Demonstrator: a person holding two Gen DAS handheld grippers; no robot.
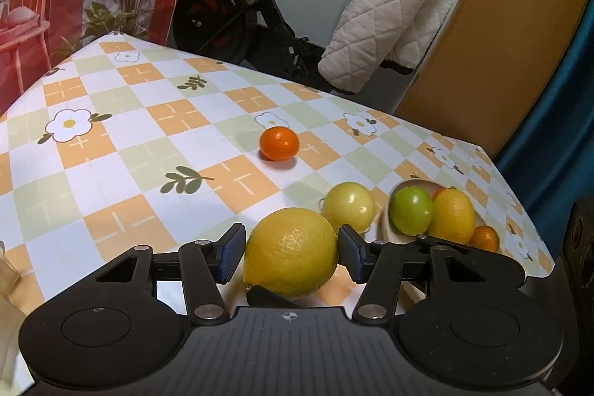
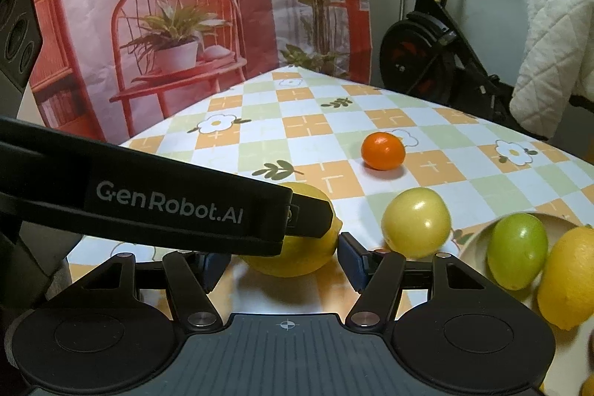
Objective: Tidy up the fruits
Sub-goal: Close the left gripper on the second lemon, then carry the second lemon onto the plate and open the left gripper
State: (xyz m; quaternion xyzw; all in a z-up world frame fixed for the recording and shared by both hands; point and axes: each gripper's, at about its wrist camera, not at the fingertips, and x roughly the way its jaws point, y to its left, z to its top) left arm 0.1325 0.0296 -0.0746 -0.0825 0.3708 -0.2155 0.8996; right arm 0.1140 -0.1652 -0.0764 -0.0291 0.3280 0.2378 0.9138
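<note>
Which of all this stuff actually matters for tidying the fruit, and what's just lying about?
Part of the job:
- big lemon between the left tongs
- pale yellow fruit
- orange
- bowl holding a green fruit and another lemon
- right tongs, open

Just around:
- exercise bike
- quilted jacket
- backdrop

Left gripper: matte black linkage arms, silver pivot screws, dark blue ribbed pads, grey ridged base with a crosshair mark at six o'clock. Right gripper looks identical; the left's side reads "GenRobot.AI" in grey.
</note>
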